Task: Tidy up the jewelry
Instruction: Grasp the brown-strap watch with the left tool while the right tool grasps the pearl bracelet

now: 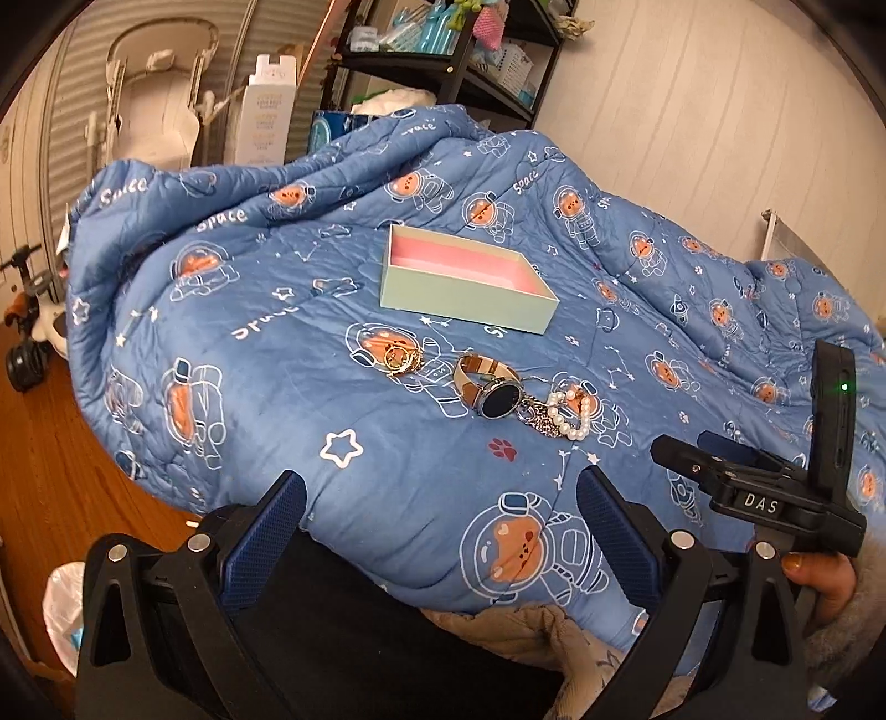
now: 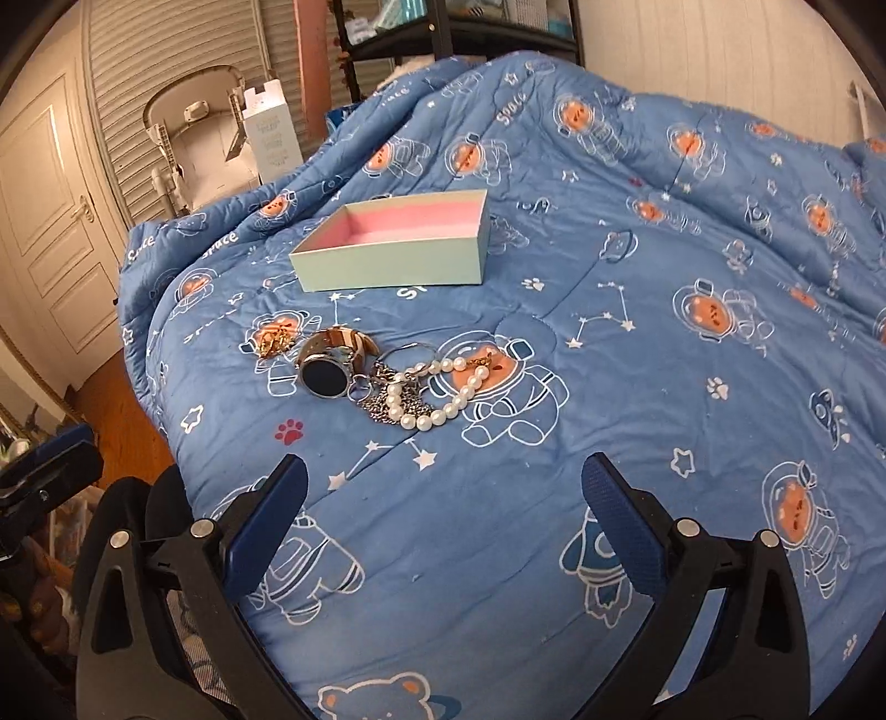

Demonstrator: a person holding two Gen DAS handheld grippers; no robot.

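A mint-green box [image 1: 465, 296] with a pink lining sits open and empty on the blue quilt; it also shows in the right wrist view [image 2: 387, 266]. In front of it lie a gold piece [image 1: 401, 360] [image 2: 274, 340], a watch [image 1: 495, 396] [image 2: 326, 374] with a tan strap, a silver chain [image 1: 540, 421] [image 2: 387, 401] and a pearl bracelet [image 1: 576, 418] [image 2: 443, 401]. My left gripper [image 1: 440, 498] is open and empty, hovering near the quilt's front edge. My right gripper [image 2: 443, 493] is open and empty, short of the jewelry. The right gripper body also shows in the left wrist view [image 1: 764, 487].
The blue space-print quilt [image 2: 637, 387] covers the bed. A black shelf unit [image 1: 443, 50] stands behind it beside the wall. A white chair [image 1: 160, 105] and a tall white carton [image 1: 266, 111] stand at the back left. Wooden floor [image 1: 50, 471] lies to the left.
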